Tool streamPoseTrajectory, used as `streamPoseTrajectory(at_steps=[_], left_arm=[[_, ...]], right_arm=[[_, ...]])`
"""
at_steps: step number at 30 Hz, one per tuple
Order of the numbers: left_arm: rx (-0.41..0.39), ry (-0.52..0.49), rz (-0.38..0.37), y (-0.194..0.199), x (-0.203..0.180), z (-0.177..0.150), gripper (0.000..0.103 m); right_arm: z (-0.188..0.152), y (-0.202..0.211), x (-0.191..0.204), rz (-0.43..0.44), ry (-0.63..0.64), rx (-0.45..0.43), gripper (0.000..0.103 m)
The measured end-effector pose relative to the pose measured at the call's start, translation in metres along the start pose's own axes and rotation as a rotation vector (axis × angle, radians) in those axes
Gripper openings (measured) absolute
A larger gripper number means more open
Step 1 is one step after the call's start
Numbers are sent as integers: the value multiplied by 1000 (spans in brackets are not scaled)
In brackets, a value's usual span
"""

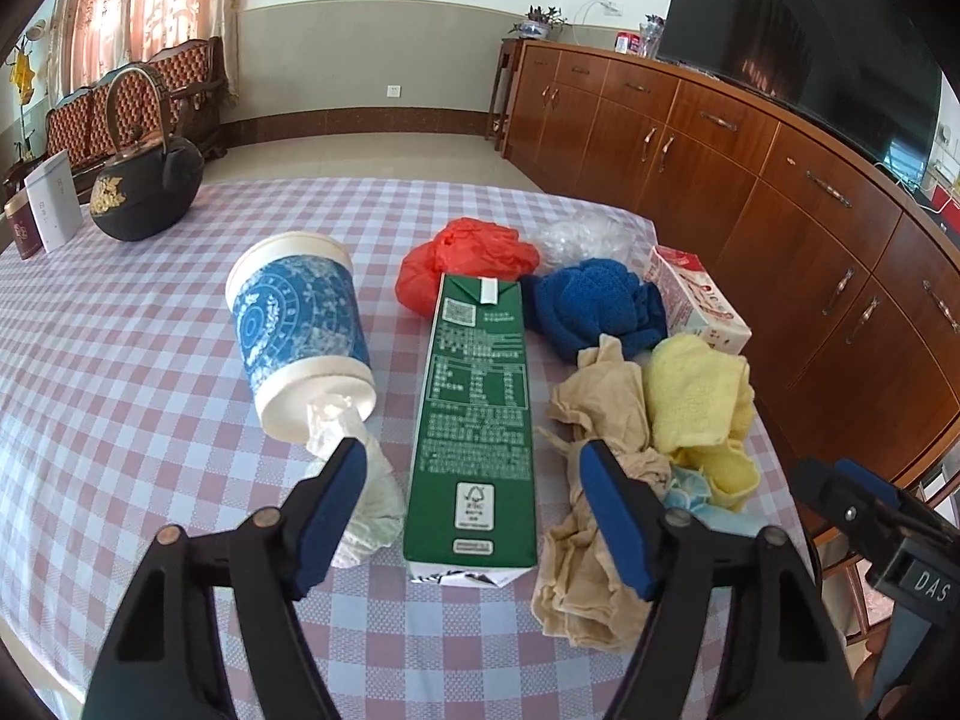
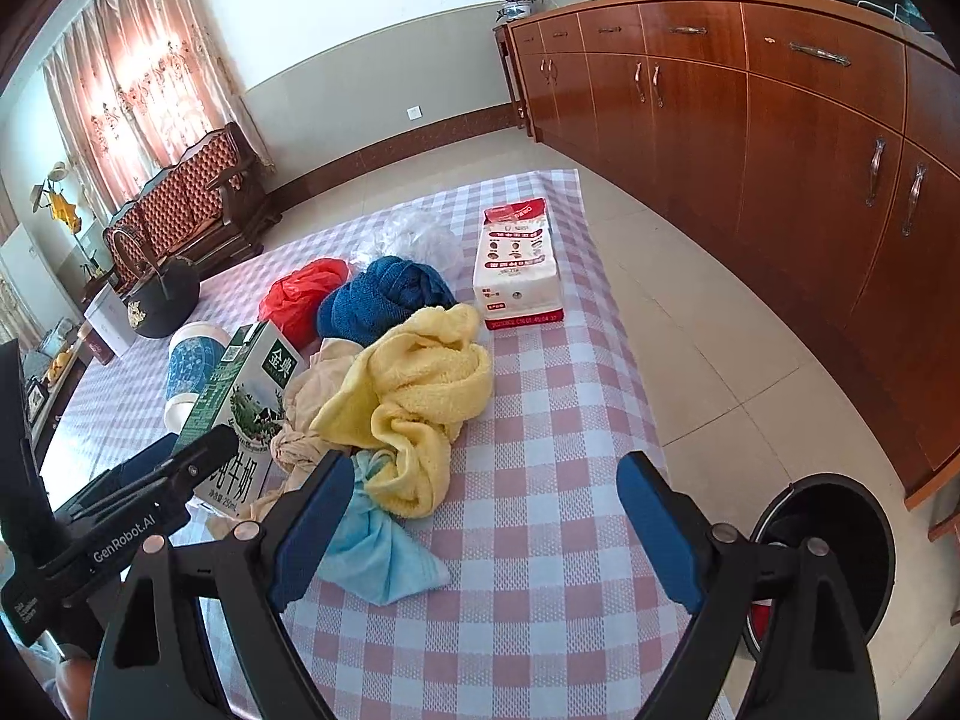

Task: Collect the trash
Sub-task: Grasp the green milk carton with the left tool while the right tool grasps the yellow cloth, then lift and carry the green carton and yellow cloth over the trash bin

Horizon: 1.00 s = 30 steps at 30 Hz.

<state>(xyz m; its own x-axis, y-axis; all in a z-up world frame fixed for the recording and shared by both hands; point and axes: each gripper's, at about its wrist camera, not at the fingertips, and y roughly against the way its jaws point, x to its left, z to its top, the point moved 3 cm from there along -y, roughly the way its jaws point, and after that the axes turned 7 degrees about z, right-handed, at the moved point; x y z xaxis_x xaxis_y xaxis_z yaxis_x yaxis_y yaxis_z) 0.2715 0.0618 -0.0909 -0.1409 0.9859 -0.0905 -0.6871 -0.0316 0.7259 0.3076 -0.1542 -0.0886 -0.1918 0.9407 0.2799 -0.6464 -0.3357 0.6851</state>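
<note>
A green milk carton [image 1: 474,420] lies flat on the checked tablecloth [image 1: 120,360], between the open fingers of my left gripper [image 1: 474,498]. A blue-patterned paper cup [image 1: 300,330] lies on its side to the left with crumpled tissue [image 1: 360,480] spilling from its mouth. A red plastic bag [image 1: 462,261] and a clear plastic bag [image 1: 582,237] lie behind the carton. My right gripper [image 2: 486,516] is open and empty over the table's near right part, with a light blue face mask [image 2: 384,552] beside its left finger. A black bin [image 2: 822,546] stands on the floor to the right.
A blue towel [image 2: 384,294], a yellow towel [image 2: 420,396] and a beige cloth [image 1: 600,480] lie in a heap. A red-and-white tissue pack [image 2: 519,264] sits near the far right edge. A black kettle [image 1: 147,192] and boxes stand far left. Wooden cabinets [image 2: 780,120] line the right.
</note>
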Motion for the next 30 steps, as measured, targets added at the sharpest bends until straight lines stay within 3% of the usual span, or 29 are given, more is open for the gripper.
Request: streamPoseTrajectory(at_steps=[7, 11, 18, 19, 21, 22, 30], left_arm=[[17, -5, -16, -10, -3, 2, 59], [36, -4, -33, -15, -5, 0, 45], [28, -6, -32, -17, -5, -1, 44], [27, -8, -31, -17, -6, -1, 44], [22, -7, -32, -18, -6, -1, 43], [22, -6, -32, -18, -6, -1, 43], [-9, 5, -39, -9, -3, -2, 42]], right_arm=[[17, -24, 7, 27, -7, 9, 91], [24, -40, 13, 32, 6, 24, 91], [26, -66, 15, 10, 24, 64, 91], [24, -70, 15, 16, 25, 77, 89], [22, -75, 15, 36, 24, 90, 57], [20, -76, 15, 50, 24, 96, 52], [20, -62, 23, 71, 72, 39, 42]])
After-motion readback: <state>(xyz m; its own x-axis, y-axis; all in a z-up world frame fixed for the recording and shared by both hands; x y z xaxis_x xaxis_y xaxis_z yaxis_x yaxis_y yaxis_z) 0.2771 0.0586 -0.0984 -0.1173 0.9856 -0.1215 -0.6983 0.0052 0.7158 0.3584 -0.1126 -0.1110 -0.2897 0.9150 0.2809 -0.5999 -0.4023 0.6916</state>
